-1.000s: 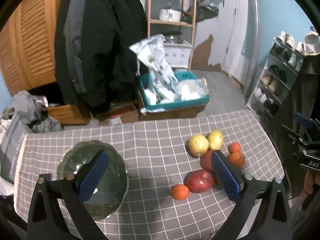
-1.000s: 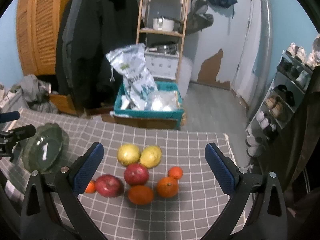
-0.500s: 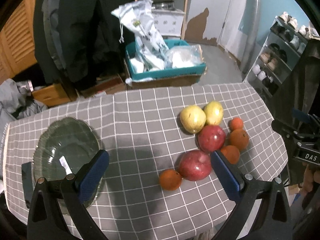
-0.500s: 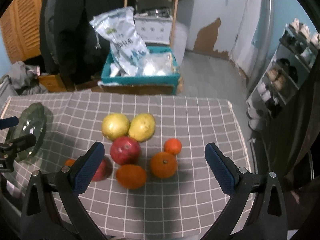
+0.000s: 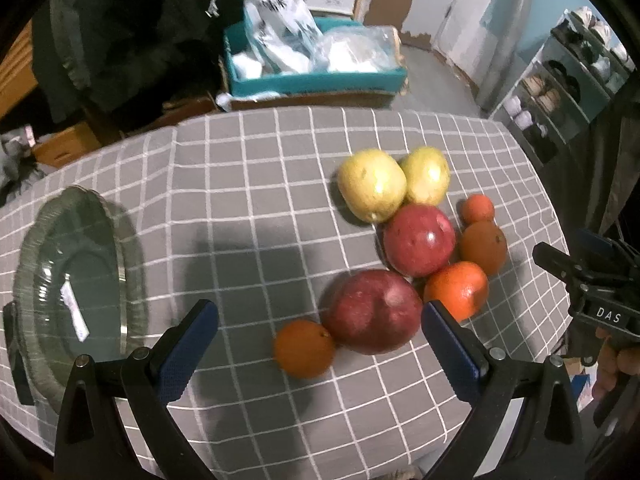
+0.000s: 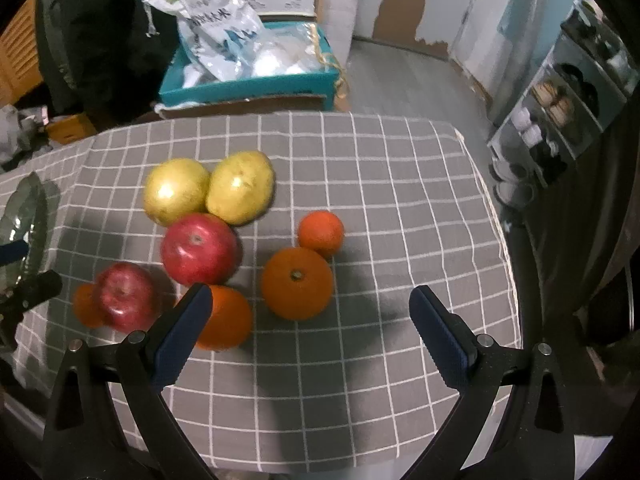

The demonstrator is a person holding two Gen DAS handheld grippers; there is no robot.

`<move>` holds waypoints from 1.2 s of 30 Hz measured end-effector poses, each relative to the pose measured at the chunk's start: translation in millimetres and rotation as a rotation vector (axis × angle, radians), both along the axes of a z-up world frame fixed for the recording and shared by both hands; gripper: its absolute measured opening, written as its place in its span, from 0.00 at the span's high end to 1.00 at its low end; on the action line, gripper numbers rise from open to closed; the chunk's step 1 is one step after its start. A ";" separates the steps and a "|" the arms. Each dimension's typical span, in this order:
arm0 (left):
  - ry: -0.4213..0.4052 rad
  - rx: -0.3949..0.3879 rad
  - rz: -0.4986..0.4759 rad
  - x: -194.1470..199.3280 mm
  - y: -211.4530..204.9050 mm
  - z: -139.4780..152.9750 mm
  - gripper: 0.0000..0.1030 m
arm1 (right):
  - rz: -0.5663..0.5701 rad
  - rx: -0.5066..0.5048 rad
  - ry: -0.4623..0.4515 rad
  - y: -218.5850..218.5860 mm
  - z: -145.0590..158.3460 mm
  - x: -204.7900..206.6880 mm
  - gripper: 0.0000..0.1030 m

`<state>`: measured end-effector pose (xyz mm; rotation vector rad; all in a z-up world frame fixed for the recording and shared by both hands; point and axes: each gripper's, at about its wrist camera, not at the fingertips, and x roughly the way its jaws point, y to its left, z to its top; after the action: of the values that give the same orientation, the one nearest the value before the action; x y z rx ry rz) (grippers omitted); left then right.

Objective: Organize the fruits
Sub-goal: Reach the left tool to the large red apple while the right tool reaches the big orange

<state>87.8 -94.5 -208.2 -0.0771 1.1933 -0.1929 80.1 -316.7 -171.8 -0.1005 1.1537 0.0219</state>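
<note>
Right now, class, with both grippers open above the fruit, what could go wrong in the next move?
1. The near apple touches a small orange; closing the left gripper on one may nudge the other into a roll.
2. The big orange sits by the right gripper, close to other round fruit; a poor grip could send it off the cloth.
3. The glass bowl sits near the table's left edge.

- The left gripper (image 5: 319, 330) hangs above the bench's near edge, its blue-padded fingers (image 5: 188, 350) spread wide with nothing between them.
- The right gripper (image 6: 310, 320) hangs likewise, fingers (image 6: 440, 338) wide apart and empty.
- At the bench's right edge, a hand (image 5: 612, 368) grips the right gripper's handle.
</note>
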 end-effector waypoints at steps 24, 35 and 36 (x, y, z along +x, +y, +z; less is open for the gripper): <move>0.117 0.041 -0.055 15.1 -42.5 -57.8 0.01 | -0.057 0.093 0.084 -19.6 -37.1 14.5 0.08; 0.127 0.016 -0.072 22.6 -42.4 -66.2 0.02 | -0.045 0.108 0.152 -10.2 -68.6 33.9 0.10; 0.134 0.011 -0.073 23.7 -43.1 -68.1 0.02 | -0.044 0.111 0.158 -9.6 -70.6 34.7 0.11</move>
<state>111.5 -137.6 -276.4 -0.0373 1.3320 -0.2477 114.8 -326.3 -242.3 0.0251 1.3093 0.0557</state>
